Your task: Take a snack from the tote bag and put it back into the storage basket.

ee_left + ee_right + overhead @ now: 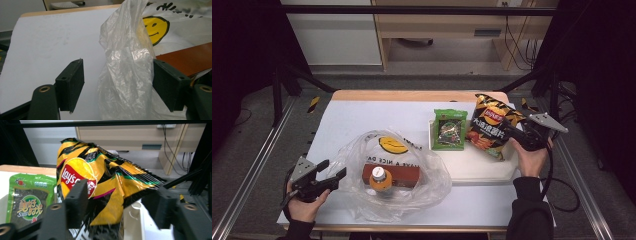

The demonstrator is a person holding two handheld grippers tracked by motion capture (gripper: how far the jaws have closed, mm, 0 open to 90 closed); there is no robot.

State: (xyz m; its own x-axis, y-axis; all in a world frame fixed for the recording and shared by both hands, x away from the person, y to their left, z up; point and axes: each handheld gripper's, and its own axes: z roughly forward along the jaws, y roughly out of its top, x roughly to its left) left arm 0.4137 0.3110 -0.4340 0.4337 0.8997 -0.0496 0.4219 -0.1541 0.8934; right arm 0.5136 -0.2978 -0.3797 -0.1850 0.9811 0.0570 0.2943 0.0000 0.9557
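Bottle (380, 179) and red box (398, 173) already sit in the plastic bag (362, 150). At 2 o'clock, chips bag (493, 125) and seaweed packet (450, 129) remain — right claw (120, 207) wide around the chips, left claw (117, 85) wide around the bag's edge.

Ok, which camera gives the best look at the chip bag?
The right gripper view: the chip bag stands close up between open jaws, its logo readable. The high view shows the bag small, upright on the white tray beside the green snack packet.
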